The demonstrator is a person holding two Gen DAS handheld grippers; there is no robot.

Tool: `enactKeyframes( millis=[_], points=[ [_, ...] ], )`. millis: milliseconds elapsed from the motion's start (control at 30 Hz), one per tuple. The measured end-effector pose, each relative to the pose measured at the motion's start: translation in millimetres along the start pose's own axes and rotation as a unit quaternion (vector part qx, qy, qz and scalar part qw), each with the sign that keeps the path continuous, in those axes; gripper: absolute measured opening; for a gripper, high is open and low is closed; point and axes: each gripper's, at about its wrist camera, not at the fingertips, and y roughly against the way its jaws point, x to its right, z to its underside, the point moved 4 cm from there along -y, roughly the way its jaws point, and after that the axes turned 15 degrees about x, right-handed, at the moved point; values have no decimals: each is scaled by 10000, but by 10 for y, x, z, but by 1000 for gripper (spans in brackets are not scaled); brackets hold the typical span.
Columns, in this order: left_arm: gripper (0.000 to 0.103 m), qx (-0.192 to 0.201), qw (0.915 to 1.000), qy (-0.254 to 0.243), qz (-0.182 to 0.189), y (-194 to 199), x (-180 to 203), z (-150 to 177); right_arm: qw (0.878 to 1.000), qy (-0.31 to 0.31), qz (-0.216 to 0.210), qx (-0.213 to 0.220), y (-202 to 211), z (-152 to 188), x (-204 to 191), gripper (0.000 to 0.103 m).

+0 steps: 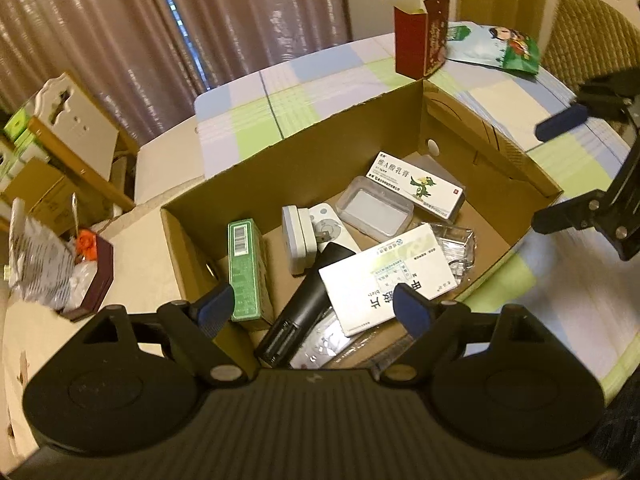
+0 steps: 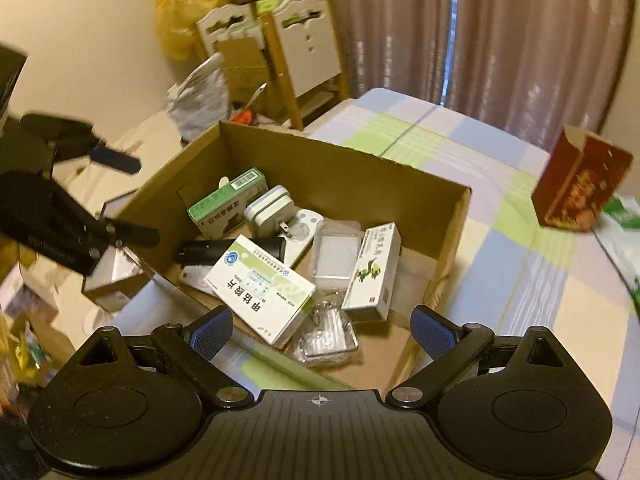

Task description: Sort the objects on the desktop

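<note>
**Open cardboard box and contents, both grippers empty above it**

Item 1. Brown open-topped cardboard box (image 1: 304,160), standing on the pastel checked tabletop (image 1: 320,76).

Contents, by clock position within the box as the left wrist view shows it:
- Centre: white wall plug adapter (image 1: 297,236), beside a white round-buttoned remote (image 1: 334,229).
- 8 o'clock: green upright carton with a barcode (image 1: 245,270), against the left wall.
- 6 o'clock: black oblong remote with its battery bay exposed (image 1: 304,312).
- 5 o'clock: white medicine box with a green stripe and printed label (image 1: 384,276), lying over the black remote's far end.
- 1 o'clock: clear rectangular plastic case (image 1: 374,210); just behind it a white ointment carton with a green cartoon bird (image 1: 420,184).
- 3 o'clock: crumpled clear plastic packet (image 1: 458,246).

Item 2. Outside the box, at 12 o'clock on the tabletop: dark red open-topped paper box (image 1: 420,36), upright; a green and white printed snack bag (image 1: 496,46) lies beside it.

Item 3. Left gripper (image 1: 314,308): jaws spread wide, nothing between them, above the near rim.

Item 4. Right gripper (image 2: 322,330): jaws spread wide, nothing between them, above the box's right-hand corner.
</note>
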Motion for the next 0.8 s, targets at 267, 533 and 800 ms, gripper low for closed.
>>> enactKeyframes(
  millis=[267, 533, 800],
  points=[
    [85, 82, 9968, 697, -393, 159, 137, 63, 9993, -305, 209, 71, 226, 114, -2, 98],
    [91, 192, 9834, 1504, -993, 403, 232, 176, 9994, -233, 227, 126, 380, 224, -43, 98],
    [91, 92, 9667, 2138, -1404, 600, 529, 289, 9998, -87, 143, 45, 504, 342, -64, 98]
  ],
)
